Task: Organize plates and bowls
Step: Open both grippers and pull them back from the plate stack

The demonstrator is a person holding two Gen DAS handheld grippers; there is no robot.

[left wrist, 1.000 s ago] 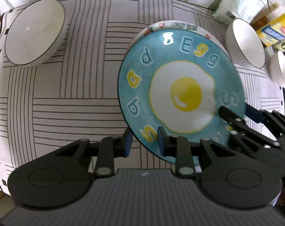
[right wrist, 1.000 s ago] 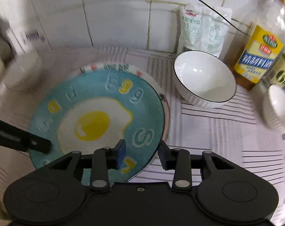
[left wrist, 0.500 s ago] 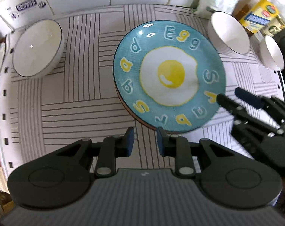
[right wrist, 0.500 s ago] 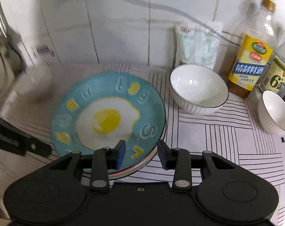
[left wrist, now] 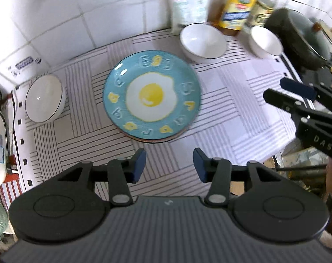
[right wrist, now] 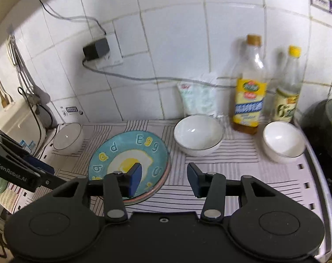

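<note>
Both grippers, left gripper [left wrist: 169, 164] and right gripper [right wrist: 163, 180], had let go of the egg plate [left wrist: 151, 97] since a second earlier; their jaws were spreading, empty. It lay on the desk [left wrist: 231, 100] atop other plates. Only the right view showed the wall socket [right wrist: 109, 58].

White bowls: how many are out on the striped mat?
3: one bowl left of the egg plate, one behind its right side, and a smaller one by the bottles. None looks hidden.

Right gripper [right wrist: 165, 179] above the striped mat [right wrist: 231, 168], jaws opening, nothing between them. Blue egg plate [right wrist: 126, 153] lies near left — atop other plates; three white bowls: far left [right wrist: 67, 139], centre [right wrist: 197, 134], right [right wrist: 283, 141]. Two bottles [right wrist: 250, 100] stand behind.
</note>
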